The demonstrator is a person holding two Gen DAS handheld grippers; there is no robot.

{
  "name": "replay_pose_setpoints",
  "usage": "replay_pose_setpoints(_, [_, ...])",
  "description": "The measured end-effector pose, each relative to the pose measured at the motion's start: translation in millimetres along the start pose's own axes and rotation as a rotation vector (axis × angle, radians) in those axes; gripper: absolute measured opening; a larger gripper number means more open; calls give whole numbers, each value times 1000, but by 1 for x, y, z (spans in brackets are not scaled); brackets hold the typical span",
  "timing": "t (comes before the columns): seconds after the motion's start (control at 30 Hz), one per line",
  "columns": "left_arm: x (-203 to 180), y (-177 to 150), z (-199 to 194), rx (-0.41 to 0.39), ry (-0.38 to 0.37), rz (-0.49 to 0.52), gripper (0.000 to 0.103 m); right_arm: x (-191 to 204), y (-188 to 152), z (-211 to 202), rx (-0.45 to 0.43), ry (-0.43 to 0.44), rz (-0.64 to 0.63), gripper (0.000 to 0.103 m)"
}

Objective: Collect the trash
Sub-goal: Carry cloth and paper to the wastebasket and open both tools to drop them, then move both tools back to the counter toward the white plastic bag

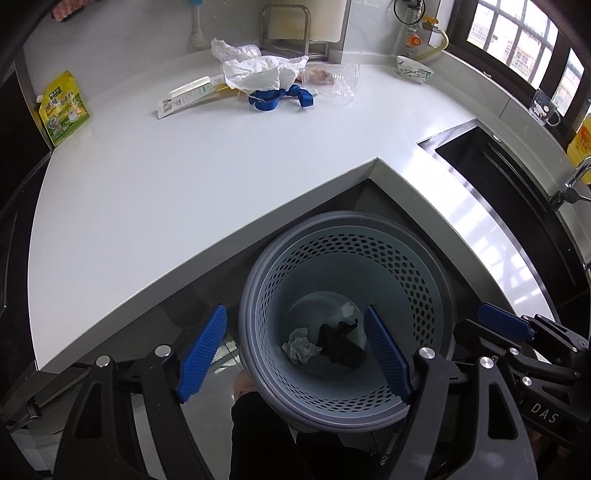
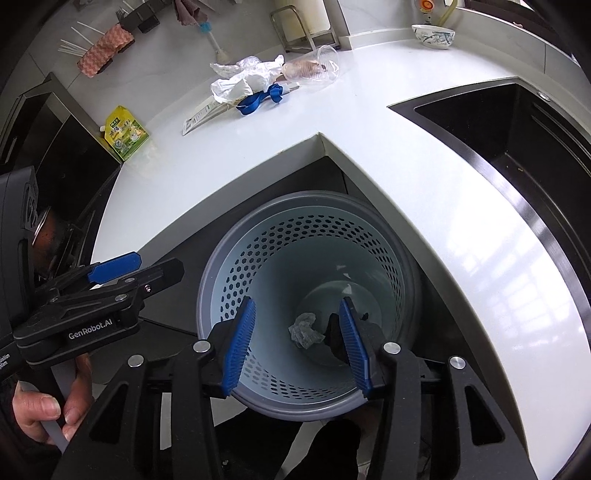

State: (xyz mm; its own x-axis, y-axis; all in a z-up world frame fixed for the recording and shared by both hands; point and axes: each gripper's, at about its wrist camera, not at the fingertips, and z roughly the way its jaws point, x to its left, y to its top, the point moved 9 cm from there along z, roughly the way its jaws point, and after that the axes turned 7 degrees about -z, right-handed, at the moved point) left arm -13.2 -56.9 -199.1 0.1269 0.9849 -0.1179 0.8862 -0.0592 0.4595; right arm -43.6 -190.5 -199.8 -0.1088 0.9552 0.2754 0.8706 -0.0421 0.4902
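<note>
A blue-grey perforated trash basket (image 1: 424,280) (image 2: 221,258) stands on the floor under the inner corner of the white counter (image 1: 184,177). At its bottom lie a crumpled white paper (image 1: 300,347) (image 2: 304,330) and a black scrap (image 1: 341,345). My left gripper (image 1: 295,309) hangs open over the basket's mouth with nothing between its fingers. My right gripper (image 2: 297,301) is also open and empty above the basket. On the counter's far side lie a crumpled white bag (image 1: 258,72), a blue strap (image 1: 277,98), a clear plastic cup (image 1: 343,83) and a flat package (image 1: 188,96).
A yellow-green pouch (image 1: 64,107) leans at the counter's left end. A dark sink (image 1: 517,177) with a faucet is set in at the right. A patterned bowl (image 1: 413,68) and a metal rack (image 1: 284,29) stand at the back wall. A hand (image 2: 40,417) grips the left tool.
</note>
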Motion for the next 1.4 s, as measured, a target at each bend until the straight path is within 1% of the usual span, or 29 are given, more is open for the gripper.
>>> replay_pose_setpoints(0.3, [-2, 30, -33, -96, 11, -30, 76, 3, 20, -23, -52, 26, -45, 46])
replay_pose_setpoints(0.37, [-3, 37, -41, -122, 20, -33, 78, 3, 27, -29, -71, 31, -53, 46])
replay_pose_setpoints(0.5, [-3, 51, -55, -164, 27, -43, 79, 2, 46, -39, -115, 36, -62, 47])
replay_pose_setpoints(0.63, [0, 64, -64, -183, 31, -55, 80, -1, 66, -46, -149, 32, -64, 49])
replay_pose_setpoints(0.77, [6, 85, -68, -214, 27, -58, 82, -5, 88, -46, -176, 11, -74, 50])
replay_pose_setpoints(0.83, [9, 98, -67, -229, 21, -58, 84, -8, 101, -44, -191, -2, -67, 50])
replay_pose_setpoints(1.0, [18, 139, -59, -254, 12, -56, 84, -20, 135, -33, -215, -24, -17, 52])
replay_pose_setpoints(1.1, [21, 164, -51, -276, 16, -49, 84, -28, 157, -22, -234, -58, -16, 52])
replay_pose_setpoints(1.17, [22, 179, -41, -281, 21, -39, 85, -33, 172, -13, -241, -66, -5, 52])
replay_pose_setpoints(1.27, [21, 199, -22, -294, 18, -25, 88, -42, 192, 2, -253, -83, -7, 52])
replay_pose_setpoints(1.4, [18, 220, 10, -287, 13, -1, 89, -56, 216, 29, -248, -93, -2, 53])
